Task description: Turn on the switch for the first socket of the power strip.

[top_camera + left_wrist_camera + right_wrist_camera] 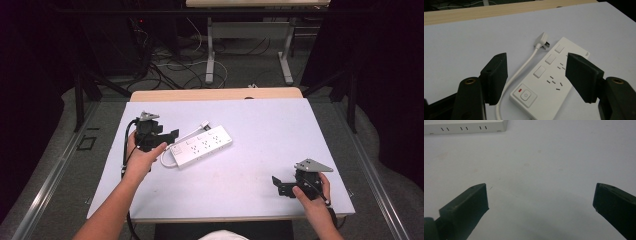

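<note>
Hovering with jaws spread wide, the left gripper frames the switch end of a white power strip lying flat on the table. Rigid, smooth plastic, it looks light; gripping across its narrow sides seems safest, as its loose cord would flop. The right gripper, jaws also wide and empty, points toward the strip from well short of it.

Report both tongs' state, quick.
Left tongs: open, empty, over the power strip.
Right tongs: open, empty, above bare table.
</note>
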Tool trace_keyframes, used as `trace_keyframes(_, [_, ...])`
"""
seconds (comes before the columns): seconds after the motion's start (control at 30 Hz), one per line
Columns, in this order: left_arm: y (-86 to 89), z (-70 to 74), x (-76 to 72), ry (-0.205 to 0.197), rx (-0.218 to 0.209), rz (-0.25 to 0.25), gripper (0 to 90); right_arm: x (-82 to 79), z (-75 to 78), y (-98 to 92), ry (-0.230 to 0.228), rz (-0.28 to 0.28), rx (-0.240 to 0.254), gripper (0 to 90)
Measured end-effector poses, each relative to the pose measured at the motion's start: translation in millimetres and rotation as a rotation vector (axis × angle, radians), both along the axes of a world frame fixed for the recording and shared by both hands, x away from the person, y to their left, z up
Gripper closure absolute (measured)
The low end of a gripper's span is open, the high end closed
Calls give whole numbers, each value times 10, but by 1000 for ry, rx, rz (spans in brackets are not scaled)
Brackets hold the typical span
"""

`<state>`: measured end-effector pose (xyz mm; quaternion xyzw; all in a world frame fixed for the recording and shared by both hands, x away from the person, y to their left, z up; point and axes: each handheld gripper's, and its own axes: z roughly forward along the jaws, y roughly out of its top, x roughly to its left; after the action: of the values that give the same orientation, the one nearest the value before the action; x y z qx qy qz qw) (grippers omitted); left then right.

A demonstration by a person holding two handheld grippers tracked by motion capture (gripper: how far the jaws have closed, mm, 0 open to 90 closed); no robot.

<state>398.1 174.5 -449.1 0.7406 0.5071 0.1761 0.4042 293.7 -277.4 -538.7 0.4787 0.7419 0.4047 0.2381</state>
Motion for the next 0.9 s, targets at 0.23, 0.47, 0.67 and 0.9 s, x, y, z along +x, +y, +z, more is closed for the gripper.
trace_keyframes(0.23, [-36,-19,69,13,8,13,354,6,-9,-5,-1,-1,5,0])
trace_keyframes(0.47, [-79,-41,130,29,1,26,372,7,-9,-8,3,6,8,0])
trace_keyframes(0.67, [-104,-65,180,62,-34,40,389,15,-14,-12,-2,4,7,0])
trace_keyframes(0.9, [-127,-90,235,125,-81,46,412,14,-13,-24,10,6,14,0])
